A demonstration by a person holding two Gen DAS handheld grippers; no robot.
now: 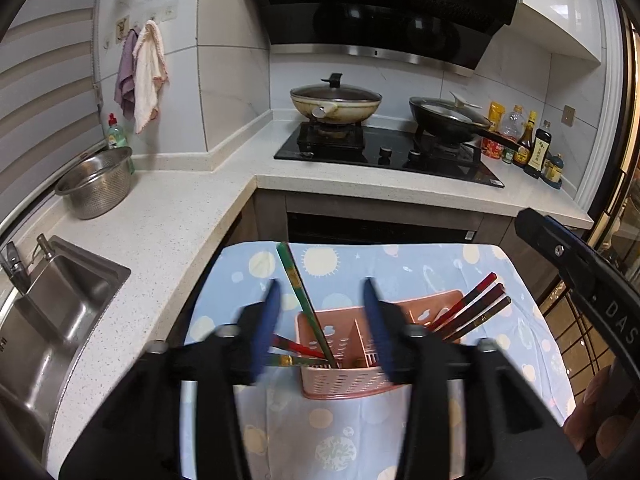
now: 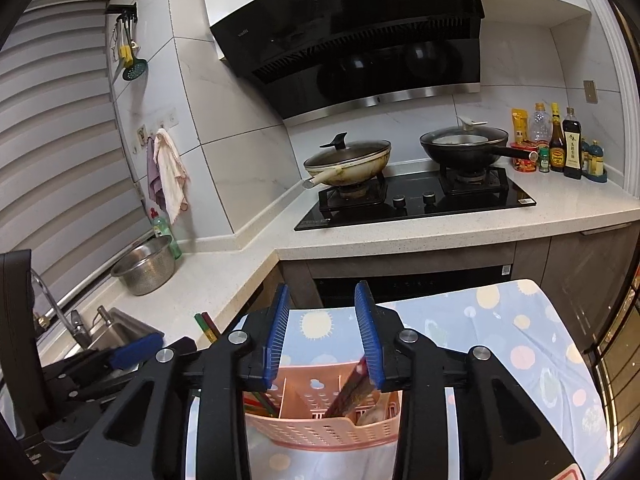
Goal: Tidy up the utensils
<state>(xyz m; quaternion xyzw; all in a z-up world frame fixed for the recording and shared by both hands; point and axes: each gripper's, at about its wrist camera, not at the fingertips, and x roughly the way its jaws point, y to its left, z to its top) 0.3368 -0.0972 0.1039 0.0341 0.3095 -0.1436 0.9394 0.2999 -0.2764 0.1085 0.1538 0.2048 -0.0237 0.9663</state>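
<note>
Both the left gripper [image 1: 320, 320] and the right gripper [image 2: 322, 332] hang above the pink basket [image 1: 344, 380] of chopsticks [image 1: 468, 312], fingers parted, holding nothing.

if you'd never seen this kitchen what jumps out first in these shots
The pink utensil basket stands on a blue sun-and-planet cloth right under both grippers, with chopsticks sticking out of its compartments. Behind it, two lidded pans sit on the black gas stove under a big black range hood. A steel colander stands by the sink on the left.
</note>
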